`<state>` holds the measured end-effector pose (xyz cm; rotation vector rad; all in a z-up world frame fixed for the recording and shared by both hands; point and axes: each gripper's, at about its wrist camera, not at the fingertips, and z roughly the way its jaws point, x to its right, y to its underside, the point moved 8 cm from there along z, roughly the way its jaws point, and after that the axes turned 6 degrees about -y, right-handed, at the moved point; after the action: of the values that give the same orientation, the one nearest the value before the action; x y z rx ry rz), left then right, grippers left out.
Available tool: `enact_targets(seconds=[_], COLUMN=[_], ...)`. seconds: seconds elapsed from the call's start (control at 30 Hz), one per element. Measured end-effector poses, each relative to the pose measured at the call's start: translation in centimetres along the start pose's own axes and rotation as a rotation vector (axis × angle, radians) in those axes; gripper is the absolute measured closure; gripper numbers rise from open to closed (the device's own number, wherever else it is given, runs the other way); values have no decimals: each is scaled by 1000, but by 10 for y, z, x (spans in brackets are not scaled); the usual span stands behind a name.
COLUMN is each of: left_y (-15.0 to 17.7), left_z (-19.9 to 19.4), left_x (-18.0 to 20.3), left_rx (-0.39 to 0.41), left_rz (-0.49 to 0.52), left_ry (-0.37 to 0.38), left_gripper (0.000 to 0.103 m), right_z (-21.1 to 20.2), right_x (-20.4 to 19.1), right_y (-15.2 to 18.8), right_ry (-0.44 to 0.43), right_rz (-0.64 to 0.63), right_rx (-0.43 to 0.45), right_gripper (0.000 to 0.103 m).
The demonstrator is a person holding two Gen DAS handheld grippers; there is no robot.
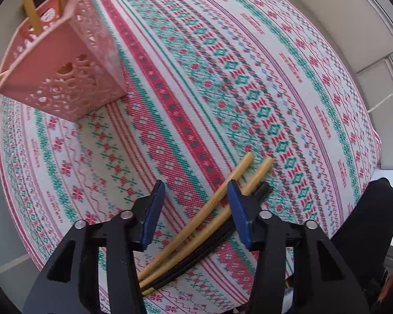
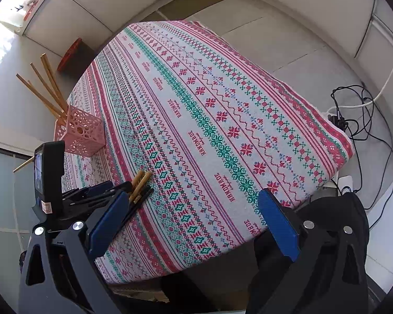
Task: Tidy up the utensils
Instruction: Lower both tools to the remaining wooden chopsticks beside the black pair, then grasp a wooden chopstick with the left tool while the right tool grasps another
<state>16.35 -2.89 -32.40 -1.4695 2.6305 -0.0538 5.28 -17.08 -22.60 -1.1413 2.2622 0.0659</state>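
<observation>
The left gripper (image 1: 196,212) hangs low over the tablecloth (image 1: 262,52) with its blue pads spread; between them lie two bamboo chopsticks (image 1: 196,231) and a dark pair (image 1: 207,251) running diagonally across the cloth, and neither pad visibly presses on a stick. The right-hand pad (image 1: 238,214) overlaps the bundle, so contact there cannot be told. The sticks' far ends (image 1: 259,162) point away from the camera toward the green-and-red diamond band. At the cloth's left edge stands a pink holder (image 1: 65,78) with a pierced lattice wall, bamboo sticks (image 1: 31,7) rising from it at a slant. The right gripper (image 2: 196,222) is held above the near side of the table, its pads wide apart with nothing between them. From its view the left gripper (image 2: 99,191) sits over the chopsticks (image 2: 140,185), well short of the holder (image 2: 81,133), where four sticks (image 2: 44,89) fan out. Cables (image 2: 353,110) lie on the floor beyond the table's right edge.
</observation>
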Motion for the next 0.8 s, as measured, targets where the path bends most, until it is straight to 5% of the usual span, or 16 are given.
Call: enact_targets(seconds=[0.23,0.37,0.43,0.53,0.8], left_y=[4,10,8,11,37], left_z=[-1,14,15,11,-62], left_x=[-6,3,-2,-21,-51], left_rx=[26,23,45,83,296], left_rz=[59,132,110,80,21], left_ry=[-18,-74,-82,-79,-95], left_gripper=[62,88,90,96,96], right_z=[14,29,39,62,119], right_x=[0,-9,-16,-28,-70], right_y=[0,-1,-3,-1,-1], right_ry=[4,-7,6,-15,33], right_rz=[22,58,58,93,54], right_rx=[-33,-57,-68,-127,-160], right_gripper=[7,11,26,40,44])
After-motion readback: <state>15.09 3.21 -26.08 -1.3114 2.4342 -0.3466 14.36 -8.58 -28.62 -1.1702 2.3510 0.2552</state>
